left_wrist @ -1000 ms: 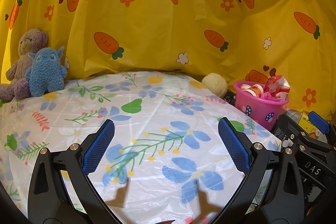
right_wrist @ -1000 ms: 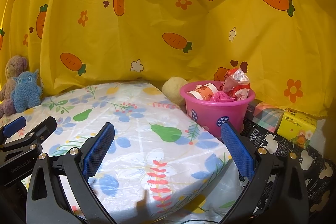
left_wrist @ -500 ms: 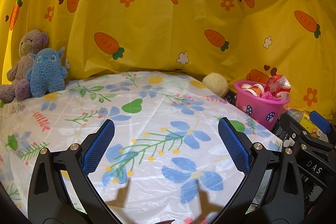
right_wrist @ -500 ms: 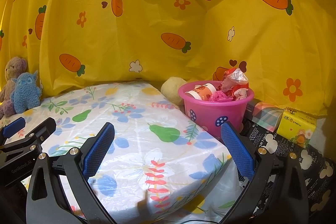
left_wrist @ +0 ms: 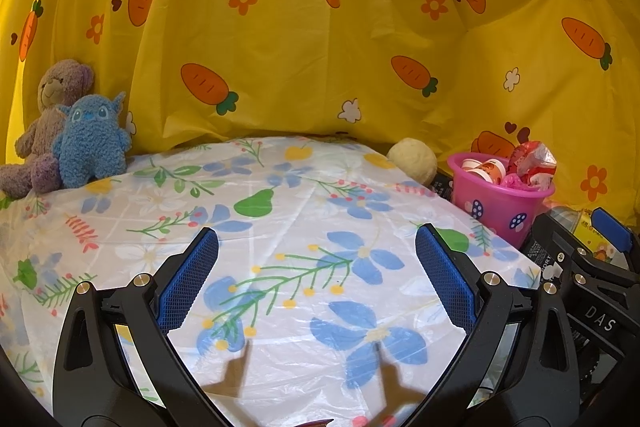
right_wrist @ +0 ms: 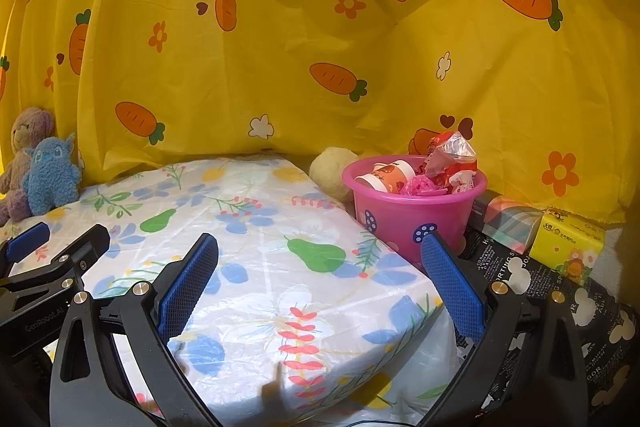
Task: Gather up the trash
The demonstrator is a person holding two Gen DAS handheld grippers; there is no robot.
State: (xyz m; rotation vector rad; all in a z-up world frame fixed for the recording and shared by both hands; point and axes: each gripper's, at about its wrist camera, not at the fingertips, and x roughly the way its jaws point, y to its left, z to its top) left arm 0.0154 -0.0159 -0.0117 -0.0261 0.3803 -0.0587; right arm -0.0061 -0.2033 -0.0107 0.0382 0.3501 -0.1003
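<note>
Both hand-held grippers, left (left_wrist: 316, 283) and right (right_wrist: 320, 287), are hovering released over the counter (right_wrist: 256, 267); the bucket (right_wrist: 412, 215) is sitting full (no loose trash showing), so scanning comes first.

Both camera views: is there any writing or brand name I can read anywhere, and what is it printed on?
"DAS": white letters on the black body of the right gripper, seen from the left camera.
"GenRobot.AI": on the black body of the left gripper, seen from the right camera.
Black Mickey-print wrapping: white lettering, only fragments such as "ORTING" readable.
Yellow tissue pack: print too small to read.
Cups in the pink bucket: print unreadable.
</note>
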